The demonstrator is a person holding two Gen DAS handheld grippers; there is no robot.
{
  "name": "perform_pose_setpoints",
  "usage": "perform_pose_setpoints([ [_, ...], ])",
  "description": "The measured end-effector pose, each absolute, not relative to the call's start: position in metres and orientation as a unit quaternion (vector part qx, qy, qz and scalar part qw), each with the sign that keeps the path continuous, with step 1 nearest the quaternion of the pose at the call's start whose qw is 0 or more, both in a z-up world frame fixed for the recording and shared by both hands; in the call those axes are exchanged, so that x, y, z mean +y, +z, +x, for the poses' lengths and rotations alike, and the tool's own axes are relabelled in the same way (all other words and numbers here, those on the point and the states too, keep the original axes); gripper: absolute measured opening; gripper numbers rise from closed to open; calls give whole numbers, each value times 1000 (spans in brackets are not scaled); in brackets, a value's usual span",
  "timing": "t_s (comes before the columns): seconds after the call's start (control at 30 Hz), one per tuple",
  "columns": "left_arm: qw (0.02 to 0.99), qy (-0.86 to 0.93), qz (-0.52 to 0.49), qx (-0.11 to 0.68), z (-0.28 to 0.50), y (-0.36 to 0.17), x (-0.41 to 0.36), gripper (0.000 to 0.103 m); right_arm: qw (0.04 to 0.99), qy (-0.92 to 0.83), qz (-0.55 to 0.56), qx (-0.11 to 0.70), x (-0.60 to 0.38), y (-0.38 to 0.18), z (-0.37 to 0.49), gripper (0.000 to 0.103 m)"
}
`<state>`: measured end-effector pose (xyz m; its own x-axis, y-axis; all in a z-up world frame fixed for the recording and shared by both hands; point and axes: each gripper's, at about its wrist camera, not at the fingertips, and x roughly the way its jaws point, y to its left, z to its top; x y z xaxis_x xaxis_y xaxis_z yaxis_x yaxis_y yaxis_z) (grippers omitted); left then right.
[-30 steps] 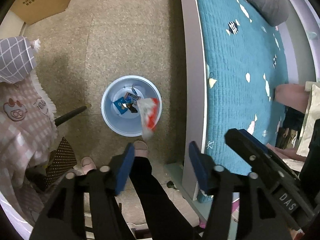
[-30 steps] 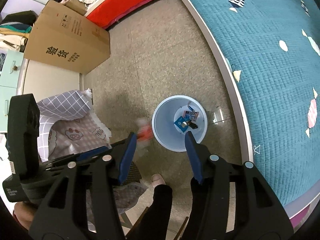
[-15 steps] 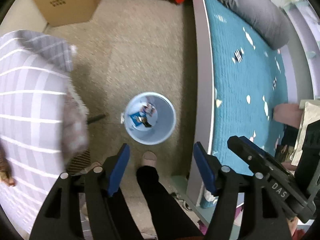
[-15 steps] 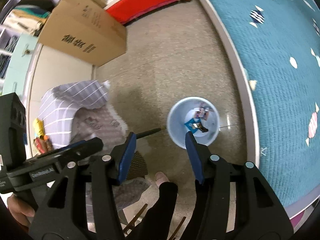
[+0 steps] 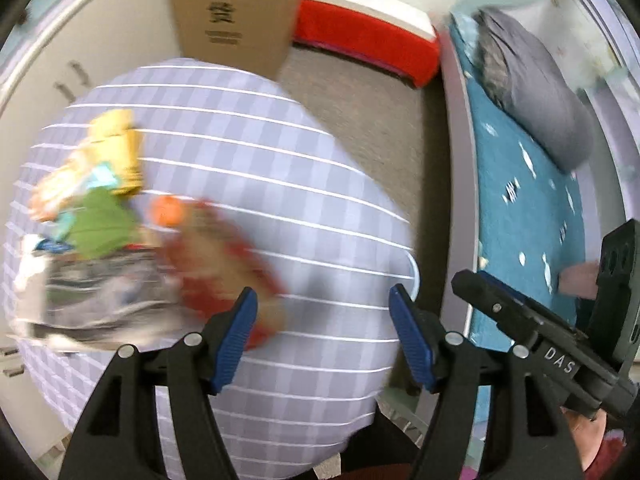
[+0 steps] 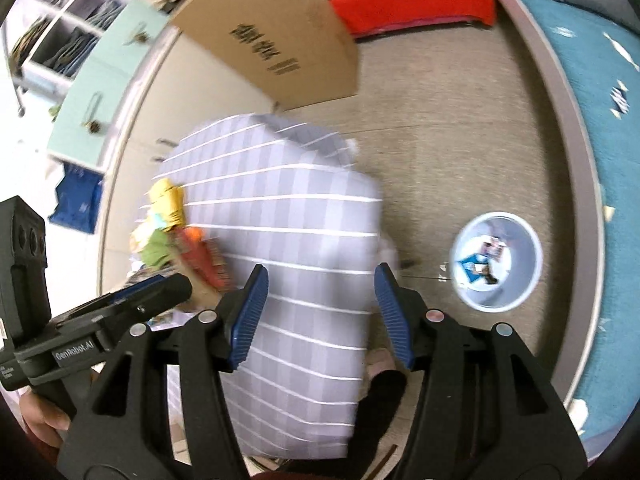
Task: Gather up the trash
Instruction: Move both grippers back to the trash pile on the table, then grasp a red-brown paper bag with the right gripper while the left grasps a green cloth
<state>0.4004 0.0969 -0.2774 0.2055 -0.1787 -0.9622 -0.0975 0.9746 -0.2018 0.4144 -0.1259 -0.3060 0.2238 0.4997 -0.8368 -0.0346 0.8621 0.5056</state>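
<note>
Open left gripper [image 5: 323, 308] above blurred, probably wrapper trash [image 5: 100, 224]; checked cloth [image 5: 280, 184]

lilac checked cloth [image 5: 280, 208], pale blue bin [image 6: 528, 280], teal patterned bedspread [image 5: 520, 216].

The checked worktop [image 6: 288, 232] fills the space under both tools. Its right half is bare cloth; a heap of wrappers [image 5: 100, 240] crowds its left side, blurred in both views. Open floor [image 6: 460, 152] runs between the worktop and the bed [image 6: 592, 128], broken only by the bin [image 6: 498, 260] near the bed edge. A cardboard box [image 6: 280, 36] blocks the far side, with a red block [image 6: 416, 4] beside it. Cabinets [image 6: 104, 92] wall off the left.
</note>
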Motion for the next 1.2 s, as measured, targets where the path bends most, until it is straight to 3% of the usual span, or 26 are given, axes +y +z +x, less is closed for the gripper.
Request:
perform_pose_setpoints([
  [0.23, 776, 13, -135, 617, 389, -261, 194, 67, 747, 222, 184, 599, -32, -307, 409, 57],
  [0.33, 772, 32, -142, 618, 382, -261, 228, 67, 742, 236, 162, 607, 4, -313, 412, 62],
  [0.53, 758, 35, -173, 627, 381, -272, 266, 70, 740, 231, 116, 621, 41, -337, 427, 64],
  [0.6, 750, 32, -187, 634, 387, -278, 273, 71, 736, 234, 99, 627, 46, -342, 429, 46],
  [0.7, 746, 25, -195, 637, 396, -283, 273, 71, 734, 250, 105, 623, 41, -341, 430, 33],
  [1.07, 726, 26, -178, 664, 428, -319, 267, 72, 759, 220, 135, 598, 5, -318, 434, 30],
  [1.13, 722, 22, -172, 670, 433, -324, 265, 68, 758, 221, 140, 598, 5, -318, 435, 30],
  [1.2, 717, 23, -159, 678, 436, -330, 262, 44, 758, 221, 145, 597, 3, -316, 437, 30],
])
